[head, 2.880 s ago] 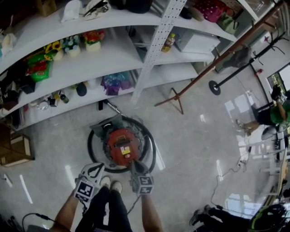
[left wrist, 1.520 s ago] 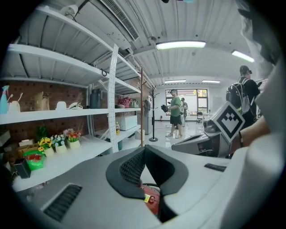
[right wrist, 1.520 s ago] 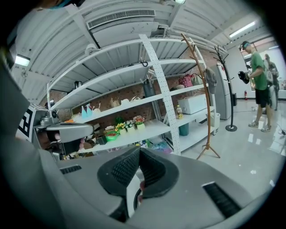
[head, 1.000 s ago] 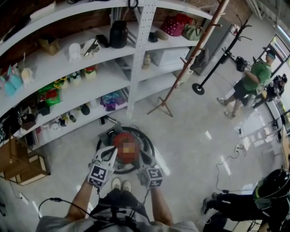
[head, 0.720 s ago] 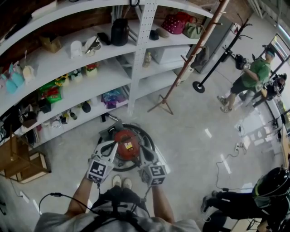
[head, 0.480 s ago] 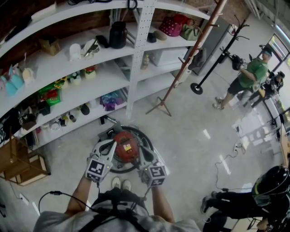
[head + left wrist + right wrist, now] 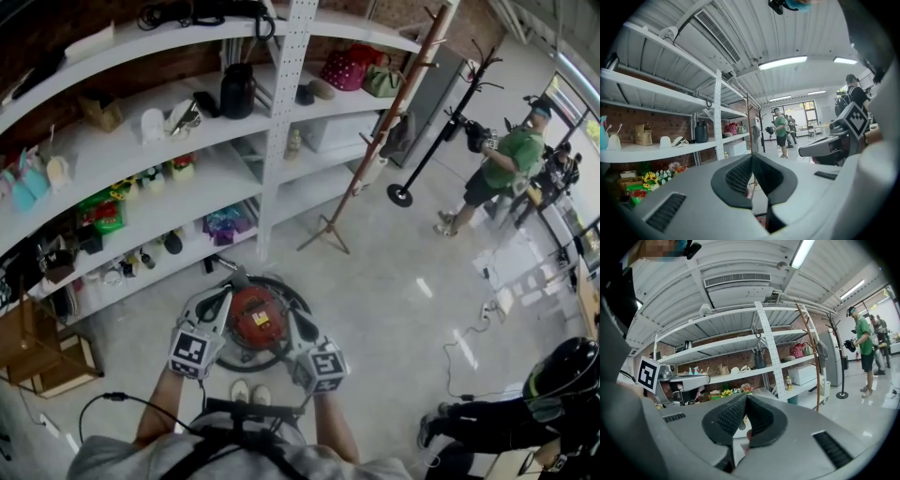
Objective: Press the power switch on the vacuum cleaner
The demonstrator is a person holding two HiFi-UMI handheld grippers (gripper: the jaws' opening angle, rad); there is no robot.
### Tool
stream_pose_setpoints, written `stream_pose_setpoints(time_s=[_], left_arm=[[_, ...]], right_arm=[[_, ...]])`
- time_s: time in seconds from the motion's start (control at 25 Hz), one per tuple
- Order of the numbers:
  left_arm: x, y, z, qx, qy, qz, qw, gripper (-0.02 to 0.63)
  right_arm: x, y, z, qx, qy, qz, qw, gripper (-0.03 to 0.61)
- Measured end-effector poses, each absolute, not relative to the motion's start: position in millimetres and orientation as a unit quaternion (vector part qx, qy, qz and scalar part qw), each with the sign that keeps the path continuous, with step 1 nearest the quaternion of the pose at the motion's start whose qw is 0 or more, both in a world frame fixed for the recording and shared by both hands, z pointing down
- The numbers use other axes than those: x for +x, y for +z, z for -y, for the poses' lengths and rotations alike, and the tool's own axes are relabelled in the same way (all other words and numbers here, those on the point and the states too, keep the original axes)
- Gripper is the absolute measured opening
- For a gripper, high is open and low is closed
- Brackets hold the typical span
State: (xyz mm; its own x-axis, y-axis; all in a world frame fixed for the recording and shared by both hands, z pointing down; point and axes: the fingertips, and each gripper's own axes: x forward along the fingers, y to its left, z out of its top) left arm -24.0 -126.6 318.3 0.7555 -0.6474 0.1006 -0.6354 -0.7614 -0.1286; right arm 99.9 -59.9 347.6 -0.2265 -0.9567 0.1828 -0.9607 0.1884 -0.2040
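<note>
The red vacuum cleaner [image 7: 253, 319] stands on the floor inside a ring of black hose, just ahead of the person's shoes. In the head view my left gripper [image 7: 222, 295] overlaps its left edge and my right gripper [image 7: 287, 315] its right edge. Both are raised and point toward the shelves. The left gripper view shows the left gripper [image 7: 752, 157] with its pads meeting at the tip and nothing between them. In the right gripper view, the right gripper [image 7: 746, 398] is shut the same way. Neither gripper view shows the power switch.
White shelving [image 7: 272, 122] full of small goods runs along the far side. A wooden coat stand [image 7: 375, 150] leans right of it. A person in green [image 7: 502, 169] stands far right, another with a black helmet [image 7: 562, 375] at lower right. Cables [image 7: 469, 347] lie on the floor.
2.9 s ago the right gripper's tip was at the vacuum's top. Since then the person has stood up, and both grippers have lifted and now sit at either side of it.
</note>
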Motion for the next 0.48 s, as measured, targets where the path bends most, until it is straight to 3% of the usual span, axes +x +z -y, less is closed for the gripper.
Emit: stream_pose_setpoints(time_s=[0.48], left_arm=[[-38, 314, 135, -0.932, -0.074, -0.353, 0.04, 0.007]], right_arm=[[115, 334, 54, 0.631, 0.118, 0.766, 0.001, 0.011]])
